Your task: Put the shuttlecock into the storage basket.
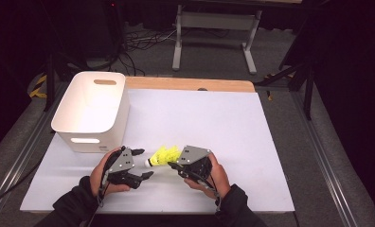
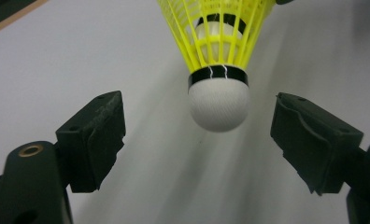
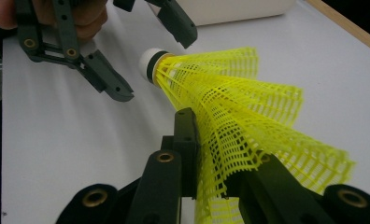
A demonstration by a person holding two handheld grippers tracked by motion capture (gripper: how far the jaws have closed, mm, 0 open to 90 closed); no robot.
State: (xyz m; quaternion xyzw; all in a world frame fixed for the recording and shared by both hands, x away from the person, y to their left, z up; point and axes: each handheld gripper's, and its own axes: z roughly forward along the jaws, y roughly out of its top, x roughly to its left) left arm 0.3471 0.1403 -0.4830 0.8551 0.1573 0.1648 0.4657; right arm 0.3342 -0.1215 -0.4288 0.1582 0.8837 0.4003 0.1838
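Near the white worktop's (image 1: 214, 127) front edge, the right gripper (image 3: 211, 154) pinches the light, crushable yellow plastic-mesh shuttlecock (image 3: 230, 107) by its skirt. The left gripper (image 2: 197, 140), jaws apart, flanks its firmer white cork nose (image 2: 219, 105), the better hold.

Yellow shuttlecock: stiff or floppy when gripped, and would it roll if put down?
The shuttlecock probably flexes: its mesh skirt looks pinched between the right tongs. Likely very light, being mostly open lattice. Laid down, its rounded white cork and cone shape suggest it would roll in an arc.
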